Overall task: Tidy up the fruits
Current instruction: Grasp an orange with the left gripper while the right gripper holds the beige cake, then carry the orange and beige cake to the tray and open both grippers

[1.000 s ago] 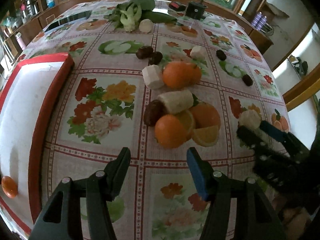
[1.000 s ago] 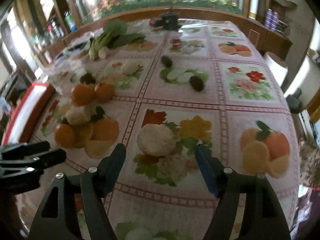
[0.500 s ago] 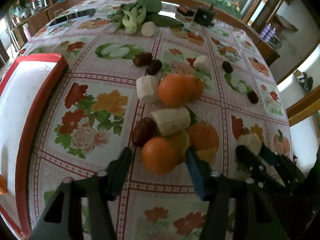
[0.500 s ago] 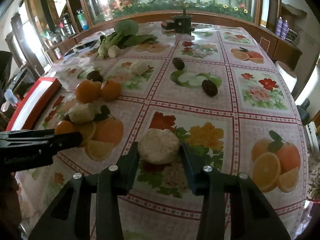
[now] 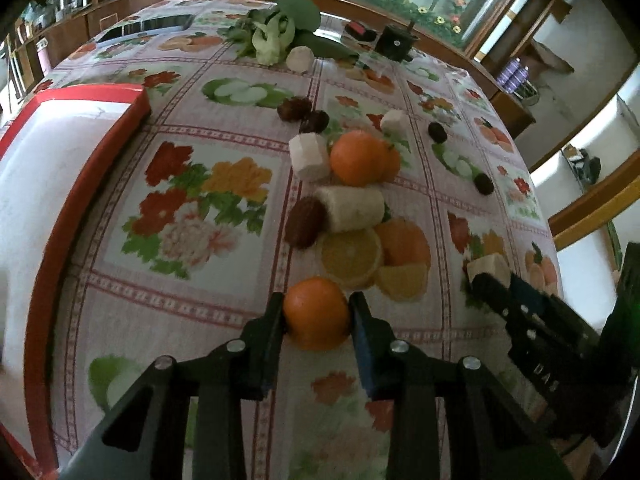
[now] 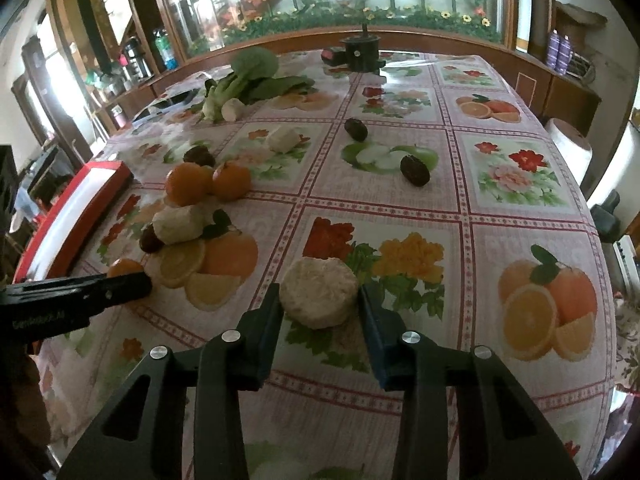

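My left gripper (image 5: 318,312) is shut on an orange (image 5: 318,314) and holds it just above the patterned tablecloth. My right gripper (image 6: 320,300) is shut on a pale round yam chunk (image 6: 318,292); it also shows in the left wrist view (image 5: 486,266). Two more oranges (image 5: 358,158) lie further back beside white chunks (image 5: 308,156) (image 5: 352,208) and dark dates (image 5: 306,222). A red-rimmed white tray (image 5: 80,184) lies at the left.
Leafy greens (image 5: 276,30) and a black device (image 5: 396,42) lie at the table's far end. More dates (image 6: 416,170) (image 6: 356,130) and a white chunk (image 6: 282,138) are scattered on the right half. The tablecloth has printed fruit pictures (image 6: 548,304).
Both grippers have closed: the left on the orange, the right on the pale chunk. The left gripper has pulled back and lifted the orange away from the pile.
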Available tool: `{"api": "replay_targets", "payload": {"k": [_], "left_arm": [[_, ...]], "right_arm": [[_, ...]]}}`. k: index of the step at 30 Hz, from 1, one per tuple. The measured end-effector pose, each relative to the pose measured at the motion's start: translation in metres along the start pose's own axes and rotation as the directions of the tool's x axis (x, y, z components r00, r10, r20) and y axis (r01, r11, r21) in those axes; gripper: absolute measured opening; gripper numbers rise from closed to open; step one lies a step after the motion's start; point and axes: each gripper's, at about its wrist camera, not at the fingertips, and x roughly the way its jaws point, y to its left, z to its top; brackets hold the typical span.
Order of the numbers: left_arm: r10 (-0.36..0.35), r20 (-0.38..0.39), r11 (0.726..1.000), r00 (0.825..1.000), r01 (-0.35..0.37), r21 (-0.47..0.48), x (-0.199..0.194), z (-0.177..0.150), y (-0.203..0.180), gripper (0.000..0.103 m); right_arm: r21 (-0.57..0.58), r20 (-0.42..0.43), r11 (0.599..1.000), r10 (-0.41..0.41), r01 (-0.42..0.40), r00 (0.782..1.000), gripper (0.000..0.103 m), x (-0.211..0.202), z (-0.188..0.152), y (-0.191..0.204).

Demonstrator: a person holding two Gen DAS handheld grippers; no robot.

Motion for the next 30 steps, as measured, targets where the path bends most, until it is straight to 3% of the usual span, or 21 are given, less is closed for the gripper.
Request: {"api": "replay_targets", "payload": {"k": [17,30], "left_arm": [[-0.01,-0.019,0.998,1.0,0.011,0.065,-0.024,-0.036,0.022,0.035],[-0.029,-0.017,0.994,0.999,0.031,0.105,-0.036,-0.043,0.038,0.035]], "right_arm": [[0.004,-0.003,1.0,-0.007,0.007,1.0,0.036,-0.021,-0.019,0.025],[-0.009,-0.022,1.0,0.001,-0.001,1.0,0.036,-0.033,-0.038,0.057]]}}
